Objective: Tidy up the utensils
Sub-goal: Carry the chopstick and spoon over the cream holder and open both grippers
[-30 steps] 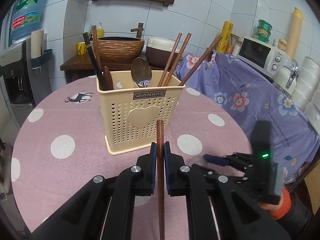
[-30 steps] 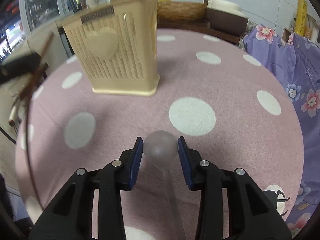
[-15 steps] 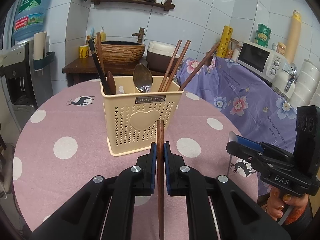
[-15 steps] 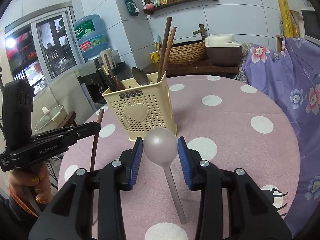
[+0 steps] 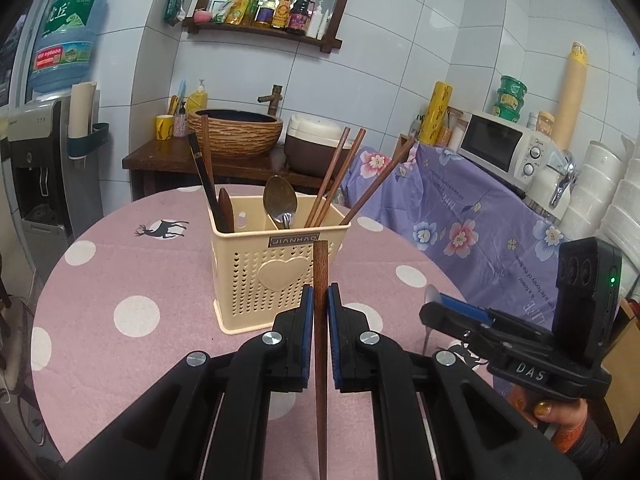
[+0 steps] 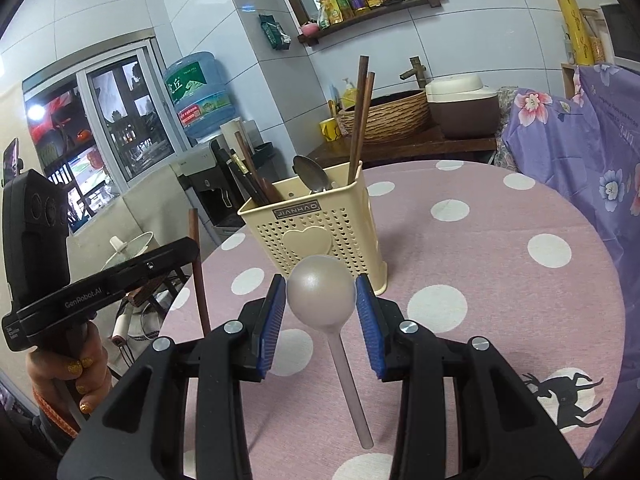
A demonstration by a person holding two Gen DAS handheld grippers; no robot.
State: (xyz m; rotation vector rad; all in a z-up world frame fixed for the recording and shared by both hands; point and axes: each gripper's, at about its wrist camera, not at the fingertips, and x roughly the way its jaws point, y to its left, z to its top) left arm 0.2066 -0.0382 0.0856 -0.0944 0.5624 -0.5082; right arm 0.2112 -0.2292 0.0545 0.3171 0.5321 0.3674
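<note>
The left gripper (image 5: 319,308) has its blue pads pressed tight on a single brown wooden chopstick (image 5: 320,344), which stands upright between them, its square top just above the pads and its thin end running down out of view. The right gripper (image 6: 321,312) stands partly open and clamps the round bowl of a grey spoon (image 6: 321,294) between its pads, bowl up, with the straight handle hanging down toward the near edge of the table. In the left wrist view the right gripper (image 5: 434,312) shows at the right, with fingers of the person's hand (image 5: 546,410) under it; in the right wrist view the left gripper (image 6: 188,250) shows at the left with the chopstick (image 6: 199,272) upright in it.

Just beyond both grippers a cream plastic utensil holder (image 5: 276,272) with small heart-shaped holes and a raised heart on its front stands on the round table (image 5: 120,264), covered in a pink cloth with white dots and deer figures. The holder is divided into compartments. The left one holds dark chopsticks (image 5: 204,178) and a dark wooden spoon (image 5: 226,210). The middle one holds a metal spoon (image 5: 280,202), bowl up. The right one holds three brown chopsticks (image 5: 334,178) leaning to the right.

Behind the table a dark wooden counter carries a woven basin (image 5: 236,132) and a rice cooker (image 5: 316,144). At the far left stands a water dispenser (image 5: 36,160) with a blue bottle. At the right, on a flowered purple cloth, sits a white microwave (image 5: 506,148).
</note>
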